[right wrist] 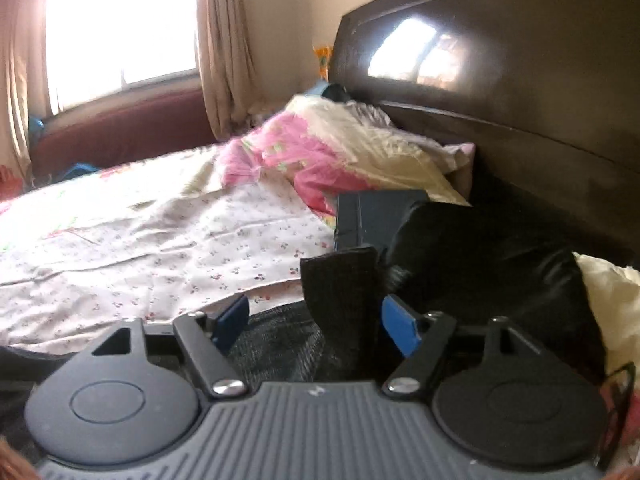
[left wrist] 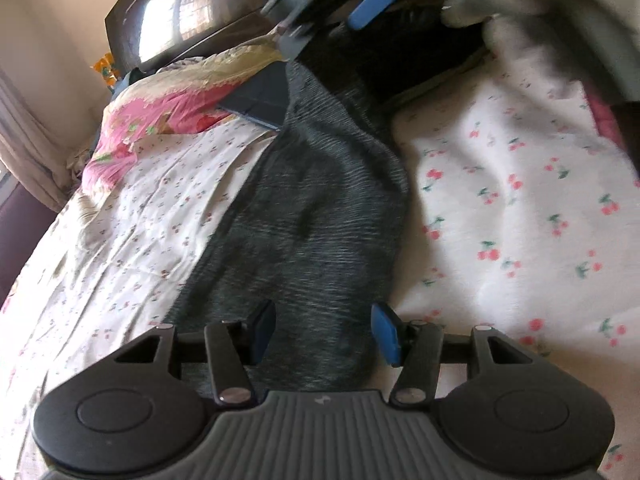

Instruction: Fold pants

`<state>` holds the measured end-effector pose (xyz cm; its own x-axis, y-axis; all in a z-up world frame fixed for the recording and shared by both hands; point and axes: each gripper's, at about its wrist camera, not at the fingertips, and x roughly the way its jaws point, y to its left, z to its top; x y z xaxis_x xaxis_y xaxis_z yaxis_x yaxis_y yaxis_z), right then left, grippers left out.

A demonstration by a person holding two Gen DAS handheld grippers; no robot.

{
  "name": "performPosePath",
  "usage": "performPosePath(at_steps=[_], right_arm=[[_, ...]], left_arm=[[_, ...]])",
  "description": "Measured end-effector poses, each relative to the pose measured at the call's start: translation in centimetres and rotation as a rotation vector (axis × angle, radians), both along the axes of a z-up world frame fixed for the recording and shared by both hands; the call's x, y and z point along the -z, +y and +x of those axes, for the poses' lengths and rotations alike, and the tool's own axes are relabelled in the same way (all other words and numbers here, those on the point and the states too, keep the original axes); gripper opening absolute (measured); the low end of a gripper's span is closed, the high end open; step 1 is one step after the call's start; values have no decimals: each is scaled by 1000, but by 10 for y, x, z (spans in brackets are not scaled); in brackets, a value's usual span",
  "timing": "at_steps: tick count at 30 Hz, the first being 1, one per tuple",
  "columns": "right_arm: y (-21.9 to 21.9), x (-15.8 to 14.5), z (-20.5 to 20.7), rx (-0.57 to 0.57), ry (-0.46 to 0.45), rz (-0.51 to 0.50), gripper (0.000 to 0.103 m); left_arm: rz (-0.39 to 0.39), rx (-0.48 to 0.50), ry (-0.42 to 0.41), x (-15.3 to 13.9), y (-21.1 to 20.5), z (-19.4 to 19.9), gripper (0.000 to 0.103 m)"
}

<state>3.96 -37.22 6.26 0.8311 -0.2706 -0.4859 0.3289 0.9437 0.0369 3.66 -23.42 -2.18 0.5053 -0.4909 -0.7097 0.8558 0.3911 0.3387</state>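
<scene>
A: Start at the left. What's over there?

B: Beige curtains beside a bright window, then the bed under a white sheet printed with small red cherries. A pink and cream floral quilt is bunched toward the dark brown glossy headboard.

A: And the pants?

B: The dark grey heathered knit pants lie stretched along the bed in a long band, running from the left tongs up toward the headboard. A flat dark blue case sits beside their far end, against the quilt.

A: Are the left tongs grasping them?

B: No. The blue pads stand apart with the fabric lying between and beneath them; neither pad presses it.

A: And the right tongs?

B: Also released. A black upright fold of the pants rises between the pads, closer to the right pad, but I see no squeeze on it. In the left wrist view that tool is a blur at the top, above the pants' far end.

A: Further right?

B: A black glossy bundle near the headboard, then a cream cloth at the edge.
</scene>
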Motion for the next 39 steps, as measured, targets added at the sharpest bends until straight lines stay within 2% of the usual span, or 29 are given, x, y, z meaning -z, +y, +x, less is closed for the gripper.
performPosePath(at_steps=[3,7,8,9,11,12,15,18,23,26,28,29,33,34,35,37,39], right_arm=[[0,12,28,63,40,-17,73],[5,35,51,138,99,-97,72],[4,41,54,150,118,-117,68],[-3,46,56,163,130,-105,52],[-17,43,45,169,113,-28,29],[-23,40,40,175,105,-7,22],[-41,28,30,159,77,109,13],[-57,15,21,103,-12,348,10],[-65,-19,22,-20,-205,528,7],[-63,-33,15,-90,-306,538,7],[-66,-27,13,-111,-347,525,7],[-69,-18,15,-83,-325,498,7],[-94,38,17,110,-92,441,13],[-98,45,14,123,-71,449,13],[-101,47,7,131,-90,463,13],[-101,45,-5,123,-130,476,24],[-95,39,-15,115,-146,445,46]], left_arm=[[-40,-1,30,1,4,-6,67],[-91,-21,75,2,12,-7,67],[-97,-27,80,2,15,-7,67],[-102,-33,81,3,18,-7,67],[-110,-48,79,2,24,-6,68],[-114,-57,83,2,26,-5,68],[-120,-84,96,3,30,0,68],[-118,-99,82,2,32,3,68],[-113,-111,50,-6,36,5,68],[-126,-122,32,-11,37,7,73],[-126,-129,34,-11,36,9,75],[-118,-130,41,-9,35,10,75],[-81,-110,68,3,30,8,75],[-70,-100,73,7,29,6,75],[-61,-92,74,9,28,4,75],[-52,-84,73,12,26,1,75],[-52,-78,73,11,25,1,75]])
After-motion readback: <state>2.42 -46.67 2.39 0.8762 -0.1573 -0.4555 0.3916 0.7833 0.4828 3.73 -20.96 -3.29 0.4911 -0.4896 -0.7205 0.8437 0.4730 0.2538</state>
